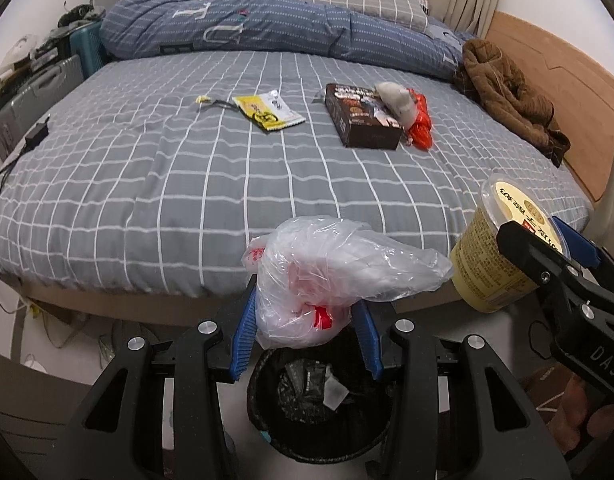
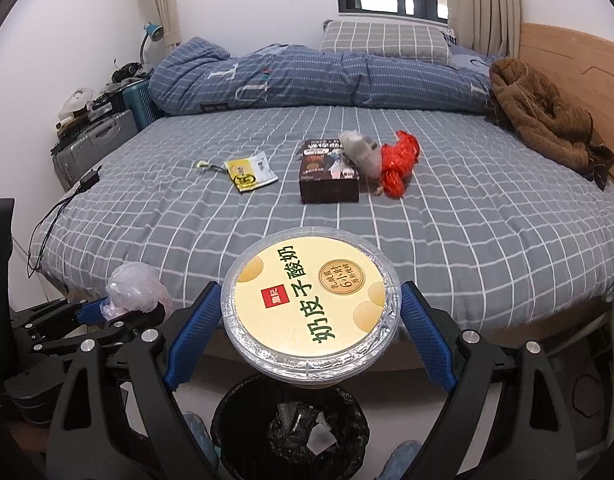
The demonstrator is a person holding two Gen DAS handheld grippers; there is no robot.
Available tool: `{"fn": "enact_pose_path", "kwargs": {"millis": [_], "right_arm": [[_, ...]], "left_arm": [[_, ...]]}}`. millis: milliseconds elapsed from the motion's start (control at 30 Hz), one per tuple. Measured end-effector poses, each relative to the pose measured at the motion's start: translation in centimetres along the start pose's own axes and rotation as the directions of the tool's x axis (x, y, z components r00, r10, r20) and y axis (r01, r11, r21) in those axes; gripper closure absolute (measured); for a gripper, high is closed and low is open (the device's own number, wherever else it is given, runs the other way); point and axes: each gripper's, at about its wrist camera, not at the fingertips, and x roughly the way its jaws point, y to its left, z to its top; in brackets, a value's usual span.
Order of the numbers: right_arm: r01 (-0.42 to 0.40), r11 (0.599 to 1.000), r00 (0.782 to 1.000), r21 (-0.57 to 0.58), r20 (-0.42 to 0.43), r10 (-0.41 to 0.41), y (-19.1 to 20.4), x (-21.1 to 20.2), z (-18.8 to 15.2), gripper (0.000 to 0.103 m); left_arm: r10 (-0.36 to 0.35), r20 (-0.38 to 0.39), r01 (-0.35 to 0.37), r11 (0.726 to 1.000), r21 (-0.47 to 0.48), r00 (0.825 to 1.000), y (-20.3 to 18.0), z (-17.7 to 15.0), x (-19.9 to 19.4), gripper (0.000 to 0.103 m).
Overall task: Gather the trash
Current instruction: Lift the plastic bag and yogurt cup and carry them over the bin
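A: Risks noted first. The plastic bag [image 1: 331, 276] is pinched only at its lower part by the left claw [image 1: 307, 344]; most of it billows above and beyond the blue pads [image 1: 243, 336]. On release it could be caught on a pad, or drift past the bin [image 1: 319, 408] rim.

B: And the right side?

A: The yogurt tub [image 2: 311, 304] is clamped across its lidded rim by the right claw [image 2: 311, 320], jaws spread wide around it. It is judged the heavier item; dropped off-centre, it could strike the rim and tip the bin.

B: Positions relative to the claws?

A: Bag between the left jaws, directly above the bin mouth. Tub between the right jaws, the bin just below and slightly nearer the camera. Both are held off the bed's [image 2: 467, 240] near edge.

B: Anything left uncollected?

A: The yellow packet [image 1: 269, 112], dark box [image 1: 361, 118] and red wrapper [image 1: 421, 122] are seen mid-bed, toward the far side.
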Motion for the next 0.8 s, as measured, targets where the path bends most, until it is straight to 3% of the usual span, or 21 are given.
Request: {"fn": "enact_pose_path", "kwargs": {"millis": [800], "right_arm": [[0.007, 1.000, 0.989, 0.003, -0.150, -0.007, 1.3, -0.8, -6.6, 0.018]], "left_arm": [[0.024, -0.134, -0.030, 0.999, -0.041, 0.991, 1.6, -6.5, -0.6, 0.060]]}}
